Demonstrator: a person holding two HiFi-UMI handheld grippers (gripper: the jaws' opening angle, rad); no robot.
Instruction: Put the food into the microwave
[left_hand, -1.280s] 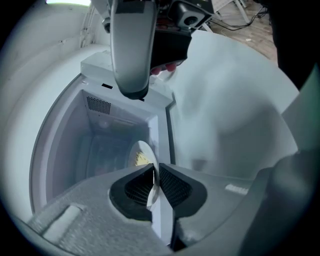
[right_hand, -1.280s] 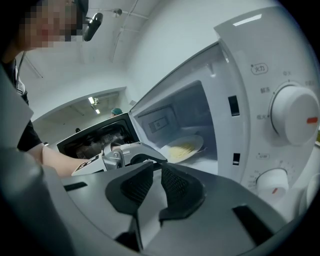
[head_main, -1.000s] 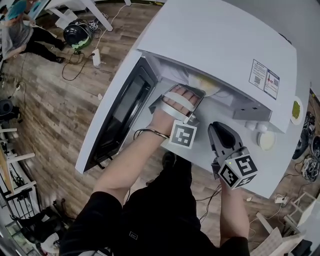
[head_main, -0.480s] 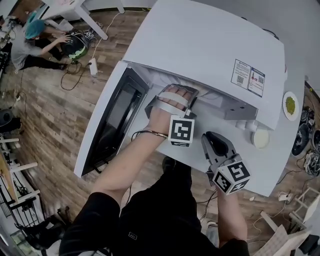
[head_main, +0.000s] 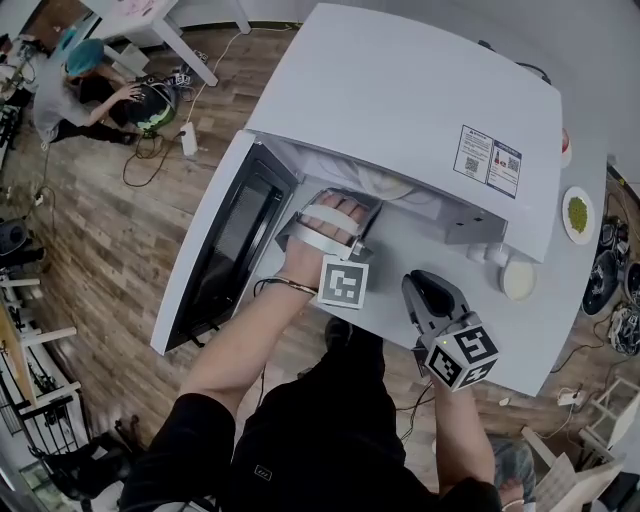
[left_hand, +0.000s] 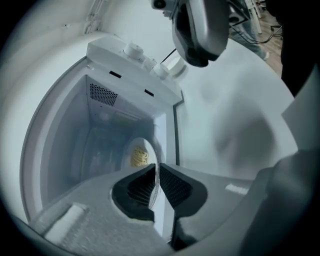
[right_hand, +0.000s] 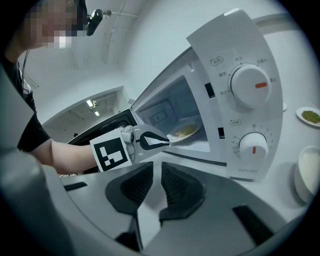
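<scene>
A white bench (head_main: 545, 335) carries a large white microwave (head_main: 420, 110), seen from above. Its door (head_main: 225, 240) is swung fully open to the left, so the cavity can be reached from the front. The control panel (right_hand: 250, 100) with two dials sits on the right of the opening. The person's left gripper (left_hand: 157, 169) reaches into the cavity mouth, angled downward, apparently to set its load on the oven floor. Its fingers are opening around the rim of a small white plate (right_hand: 185, 132), which sits edge-on between the pads. This looks like a release rather than a firm hold. The plate lies just inside the microwave, near the front of the cavity floor. The right gripper (right_hand: 156, 172) hovers low over the bench in front of the control panel, clear of the opening, probably to stay out of the way. Its fingers are only narrowly apart and hold nothing. Further right on the bench are a small dish of green food (head_main: 578, 215) and a white bowl (head_main: 518, 280), both well away from the work. On the plate is a little heap of pale yellow food (left_hand: 139, 158), possibly noodles.
</scene>
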